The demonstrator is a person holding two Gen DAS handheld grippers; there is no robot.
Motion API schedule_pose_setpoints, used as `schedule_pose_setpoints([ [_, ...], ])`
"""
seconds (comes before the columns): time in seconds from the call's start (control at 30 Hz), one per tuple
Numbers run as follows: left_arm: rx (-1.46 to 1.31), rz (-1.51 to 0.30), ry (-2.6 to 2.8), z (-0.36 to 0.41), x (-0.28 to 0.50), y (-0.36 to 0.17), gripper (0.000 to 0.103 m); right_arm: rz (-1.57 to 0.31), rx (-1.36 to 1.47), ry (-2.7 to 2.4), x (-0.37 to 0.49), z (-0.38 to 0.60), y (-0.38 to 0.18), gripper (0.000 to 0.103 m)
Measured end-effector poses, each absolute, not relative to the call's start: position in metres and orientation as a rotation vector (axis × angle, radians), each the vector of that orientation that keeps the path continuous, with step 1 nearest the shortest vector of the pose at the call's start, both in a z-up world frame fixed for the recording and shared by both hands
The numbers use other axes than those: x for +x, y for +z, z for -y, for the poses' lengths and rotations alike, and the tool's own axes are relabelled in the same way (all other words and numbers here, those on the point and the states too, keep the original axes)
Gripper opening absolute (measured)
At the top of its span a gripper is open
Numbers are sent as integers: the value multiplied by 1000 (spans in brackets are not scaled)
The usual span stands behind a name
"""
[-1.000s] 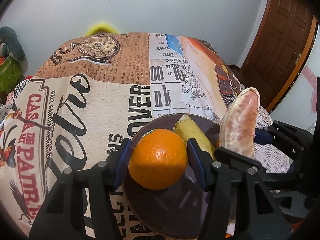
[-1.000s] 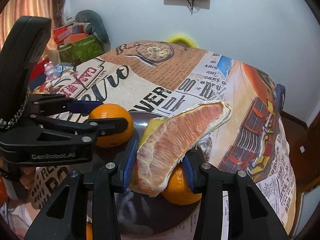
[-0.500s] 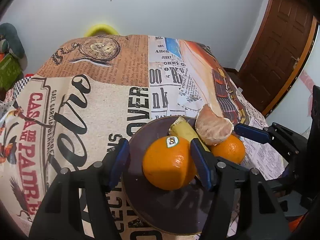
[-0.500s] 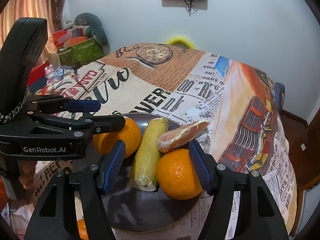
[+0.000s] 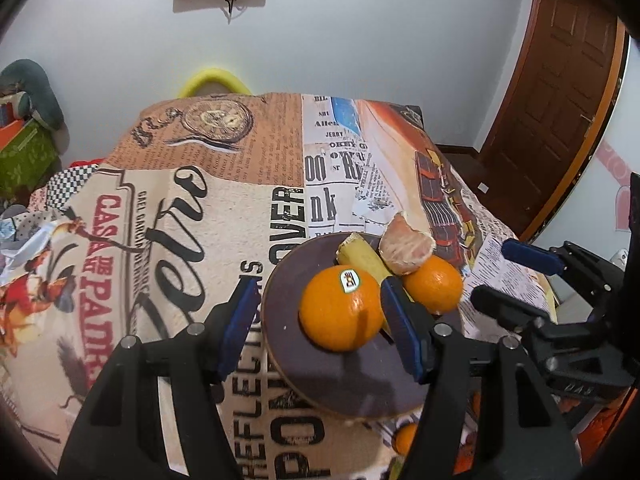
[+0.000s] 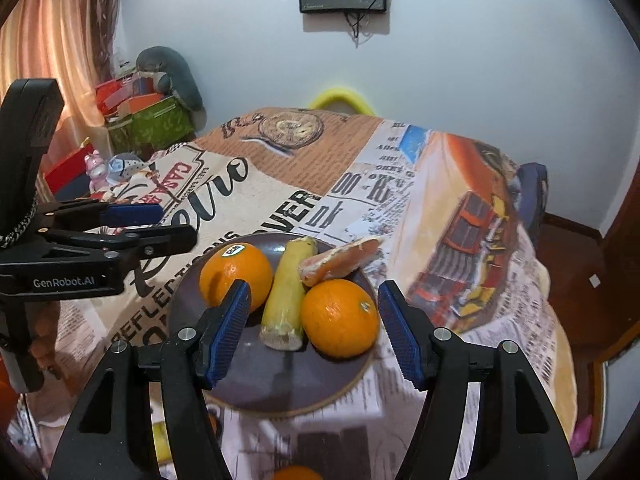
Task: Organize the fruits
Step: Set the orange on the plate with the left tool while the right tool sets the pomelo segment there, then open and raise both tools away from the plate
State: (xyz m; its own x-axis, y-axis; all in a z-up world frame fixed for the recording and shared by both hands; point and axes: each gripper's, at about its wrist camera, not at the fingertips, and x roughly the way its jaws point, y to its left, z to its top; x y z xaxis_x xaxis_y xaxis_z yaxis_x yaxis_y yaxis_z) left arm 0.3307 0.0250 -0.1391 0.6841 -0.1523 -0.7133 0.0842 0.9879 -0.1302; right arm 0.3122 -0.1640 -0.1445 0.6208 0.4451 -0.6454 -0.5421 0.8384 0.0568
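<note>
A dark round plate [image 5: 352, 388] [image 6: 272, 384] sits on the printed tablecloth. On it lie a stickered orange [image 5: 340, 308] [image 6: 236, 276], a yellow banana piece [image 5: 362, 258] [image 6: 286, 292], a second orange [image 5: 434, 284] [image 6: 340, 318] and a peeled pomelo wedge [image 5: 406, 244] [image 6: 340, 260] resting on top. My left gripper [image 5: 324, 328] is open and empty, its fingers on either side of the stickered orange without gripping it. My right gripper [image 6: 312, 336] is open and empty, just in front of the plate.
The tablecloth [image 5: 180, 208] covers the whole table. More oranges [image 5: 404, 438] [image 6: 296, 472] lie below the plate's near edge. Boxes and toys [image 6: 148, 116] stand at the left; a wooden door [image 5: 560, 100] is at the right.
My left gripper let go of the stickered orange on the plate and my right let go of the pomelo wedge, which now rests on the fruit. Both grippers opened and drew back.
</note>
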Motion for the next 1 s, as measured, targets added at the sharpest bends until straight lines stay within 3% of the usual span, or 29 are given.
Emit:
schedule_pose_setpoints([
  [0.53,-39,-780,-127,-9,237,-110,63,-687,-138,520,238,193,-120,63],
  [1.0,-10,-812,-142,3,173,-125,63,-736,-140,534,187,188,-138,64],
])
